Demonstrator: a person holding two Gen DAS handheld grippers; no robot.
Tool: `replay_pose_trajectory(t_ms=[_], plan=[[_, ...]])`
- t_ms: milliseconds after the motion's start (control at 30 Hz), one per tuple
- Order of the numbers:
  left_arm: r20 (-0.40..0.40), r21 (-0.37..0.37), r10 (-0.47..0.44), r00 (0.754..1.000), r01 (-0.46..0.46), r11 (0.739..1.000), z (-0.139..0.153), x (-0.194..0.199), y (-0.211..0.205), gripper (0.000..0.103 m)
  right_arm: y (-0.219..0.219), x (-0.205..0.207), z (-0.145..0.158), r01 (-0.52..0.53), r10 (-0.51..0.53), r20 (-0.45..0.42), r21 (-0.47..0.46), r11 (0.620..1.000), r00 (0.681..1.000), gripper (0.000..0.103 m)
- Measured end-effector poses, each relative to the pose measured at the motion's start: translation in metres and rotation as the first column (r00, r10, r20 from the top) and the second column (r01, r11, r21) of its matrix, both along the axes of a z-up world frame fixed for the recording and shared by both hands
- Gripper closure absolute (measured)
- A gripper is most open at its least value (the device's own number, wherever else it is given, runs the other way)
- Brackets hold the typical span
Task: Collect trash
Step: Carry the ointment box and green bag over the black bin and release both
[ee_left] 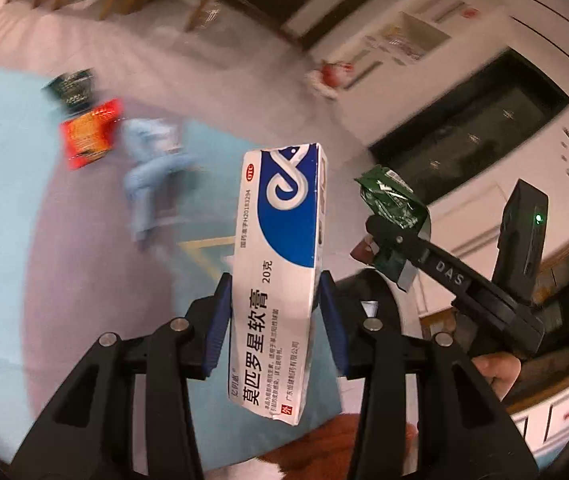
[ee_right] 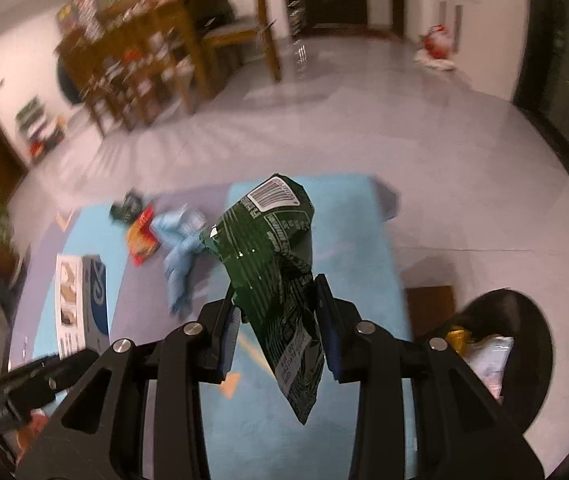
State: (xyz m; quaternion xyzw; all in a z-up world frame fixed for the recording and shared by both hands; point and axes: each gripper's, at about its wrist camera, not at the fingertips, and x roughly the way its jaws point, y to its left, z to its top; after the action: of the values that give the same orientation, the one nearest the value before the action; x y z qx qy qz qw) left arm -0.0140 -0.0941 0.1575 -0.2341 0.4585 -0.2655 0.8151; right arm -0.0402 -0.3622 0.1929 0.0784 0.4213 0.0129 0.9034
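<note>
At about ten o'clock in the left wrist view, on the light blue mat [ee_left: 0, 208] spread over the pale floor [ee_left: 244, 92], lies more trash, all of it blurred: a dark green packet [ee_left: 71, 87], a red-orange packet [ee_left: 90, 134] touching it on its lower side, and just to the right a crumpled pale blue cloth [ee_left: 152, 168].

At the centre, the left gripper [ee_left: 276, 308] has its fingers [ee_left: 216, 328] part-way closed, and the blue pads press on both long sides of a white and blue ointment box [ee_left: 274, 280]. The box stands nearly upright between them, its top toward twelve o'clock, lifted clear of the mat.

At three o'clock the right gripper [ee_left: 388, 240] shows from the side, with a crumpled green wrapper [ee_left: 394, 200] sticking out of its tip. A hand [ee_left: 498, 372] holds its handle at about four o'clock.

In the right wrist view the same box [ee_right: 82, 300] appears at nine o'clock. At the centre the right gripper's fingers [ee_right: 326, 320] are closed narrow on the green wrapper, which rises toward twelve o'clock with its barcode at the top and hangs below the pads too, above the mat. At four o'clock, on the floor beside the mat, stands a black bin [ee_right: 532, 352] with light wrappers inside.
</note>
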Motion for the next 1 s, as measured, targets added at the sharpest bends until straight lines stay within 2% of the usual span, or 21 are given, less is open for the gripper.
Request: replay_pose_trajectory(t_ms=[100,200,300,467,667,733,800,900,1000], plan=[[0.046,0.042,-0.035,0.998,0.033,0.999,0.011,0.001,-0.037,0.059,-0.035,-0.013,0.015,0.081,-0.082,0.055,0.022,0.996,0.995,0.067],[0.055,0.033,-0.097,0.994,0.096,0.995,0.015,0.006,-0.075,0.059,-0.070,-0.028,0.025,0.172,-0.175,0.091,0.036,0.984,0.980,0.066],[0.062,0.047,-0.148,0.987,0.145,0.988,0.014,0.008,-0.115,0.059,-0.101,-0.042,0.029,0.271,-0.274,0.109,0.041,0.962,0.956,0.067],[0.088,0.122,-0.238,0.967,0.227,0.966,0.015,0.006,-0.185,0.059,-0.146,-0.059,0.024,0.388,-0.395,0.104,0.082,0.918,0.913,0.067],[0.074,0.194,-0.342,0.937,0.323,0.926,0.001,0.006,-0.258,0.058,-0.191,-0.073,0.010,0.498,-0.507,0.048,0.130,0.858,0.861,0.066],[0.046,0.178,-0.373,0.927,0.360,0.916,-0.011,0.005,-0.275,0.058,-0.205,-0.078,0.003,0.522,-0.531,0.022,0.151,0.839,0.847,0.066],[0.008,0.195,-0.400,0.916,0.391,0.900,-0.027,0.005,-0.296,0.058,-0.219,-0.082,-0.008,0.551,-0.557,-0.017,0.179,0.815,0.830,0.066],[-0.018,0.226,-0.432,0.902,0.424,0.877,-0.046,0.005,-0.315,0.058,-0.231,-0.082,-0.023,0.592,-0.588,-0.081,0.172,0.787,0.805,0.066],[-0.057,0.232,-0.450,0.891,0.451,0.862,-0.061,0.008,-0.331,0.058,-0.236,-0.078,-0.034,0.614,-0.599,-0.135,0.150,0.775,0.789,0.066]])
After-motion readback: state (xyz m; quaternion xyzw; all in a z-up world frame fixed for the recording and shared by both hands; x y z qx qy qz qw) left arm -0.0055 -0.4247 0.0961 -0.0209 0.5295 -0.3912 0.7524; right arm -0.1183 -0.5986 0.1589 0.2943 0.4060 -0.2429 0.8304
